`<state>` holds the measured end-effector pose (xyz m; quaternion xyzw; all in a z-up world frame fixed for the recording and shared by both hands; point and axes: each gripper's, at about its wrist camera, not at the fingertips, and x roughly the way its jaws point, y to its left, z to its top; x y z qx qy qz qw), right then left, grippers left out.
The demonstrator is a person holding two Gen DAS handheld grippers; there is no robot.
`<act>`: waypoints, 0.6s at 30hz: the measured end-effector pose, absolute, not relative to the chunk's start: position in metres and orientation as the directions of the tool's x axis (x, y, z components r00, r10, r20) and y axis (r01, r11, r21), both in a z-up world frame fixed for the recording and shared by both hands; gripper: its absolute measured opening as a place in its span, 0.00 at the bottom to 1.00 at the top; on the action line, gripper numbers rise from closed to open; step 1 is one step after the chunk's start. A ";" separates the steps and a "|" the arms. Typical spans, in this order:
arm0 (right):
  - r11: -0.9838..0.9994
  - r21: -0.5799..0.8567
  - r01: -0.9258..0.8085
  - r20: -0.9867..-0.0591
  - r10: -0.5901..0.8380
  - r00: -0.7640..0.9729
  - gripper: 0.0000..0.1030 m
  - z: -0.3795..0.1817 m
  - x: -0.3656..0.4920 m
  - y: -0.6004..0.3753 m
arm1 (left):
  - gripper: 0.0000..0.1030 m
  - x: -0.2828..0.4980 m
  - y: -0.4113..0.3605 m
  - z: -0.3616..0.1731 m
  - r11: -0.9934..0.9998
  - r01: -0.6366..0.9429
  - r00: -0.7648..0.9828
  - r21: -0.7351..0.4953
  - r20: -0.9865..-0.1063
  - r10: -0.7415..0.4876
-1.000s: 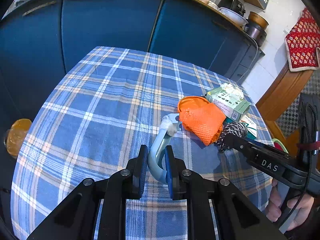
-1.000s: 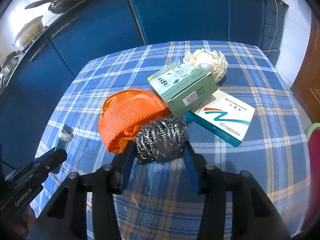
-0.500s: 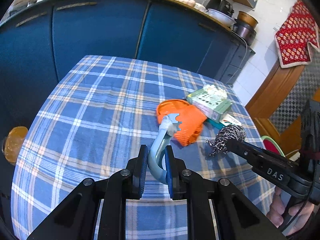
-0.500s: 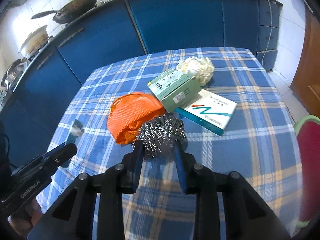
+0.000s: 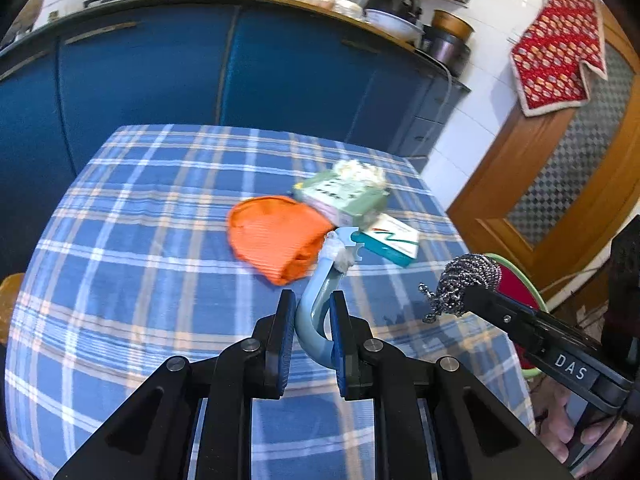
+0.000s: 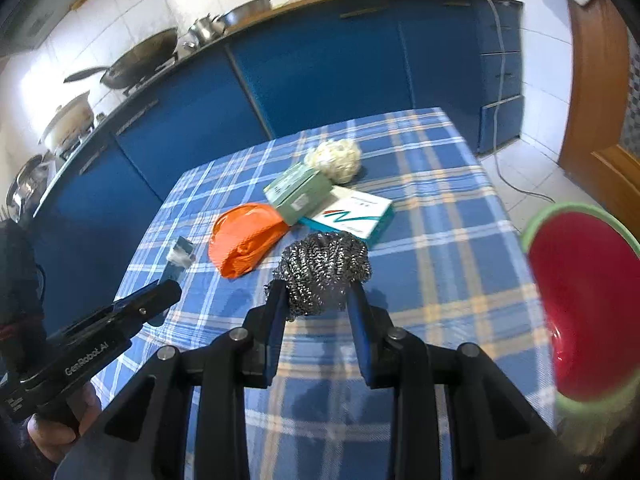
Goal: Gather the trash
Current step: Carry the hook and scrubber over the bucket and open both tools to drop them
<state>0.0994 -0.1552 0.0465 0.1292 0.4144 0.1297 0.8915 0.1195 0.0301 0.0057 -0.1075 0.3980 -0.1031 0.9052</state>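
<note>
A curved pale-blue plastic handle (image 5: 316, 312) is clamped between the nearly closed pads of the left gripper (image 5: 310, 320), its long axis pointing away over the checked tablecloth (image 5: 132, 240), white scraps at its tip. A grey steel-wool scourer (image 6: 324, 270) is pinched by the right gripper (image 6: 318, 300), held above the cloth.

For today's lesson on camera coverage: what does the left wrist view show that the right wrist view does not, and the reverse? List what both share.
Left wrist only: the left gripper with its jaws shut on a curved blue handle, and a red patterned cloth hanging by the door.
Right wrist only: a wok and a pot on the counter, and the inside of the red bin.
Both: the scourer in the right gripper, the orange cloth, two boxes and the checked tablecloth.
</note>
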 end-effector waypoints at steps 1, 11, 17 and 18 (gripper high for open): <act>0.933 0.342 -0.112 -0.700 0.333 0.632 0.32 0.049 0.095 -0.161 | 0.17 0.119 0.025 0.007 0.954 0.114 0.659 -0.279 -0.697 -0.282; 0.937 0.350 -0.009 -0.673 0.258 0.693 0.32 0.062 0.064 -0.213 | 0.17 0.120 -0.022 0.016 0.934 0.223 0.627 -0.281 -0.692 -0.358; 0.933 0.355 0.061 -0.666 0.206 0.717 0.32 0.064 0.050 -0.246 | 0.17 0.120 -0.054 0.022 0.920 0.281 0.611 -0.273 -0.688 -0.390; 0.931 0.356 0.073 -0.664 0.198 0.721 0.32 0.064 0.048 -0.252 | 0.17 0.120 -0.061 0.023 0.917 0.293 0.608 -0.271 -0.687 -0.397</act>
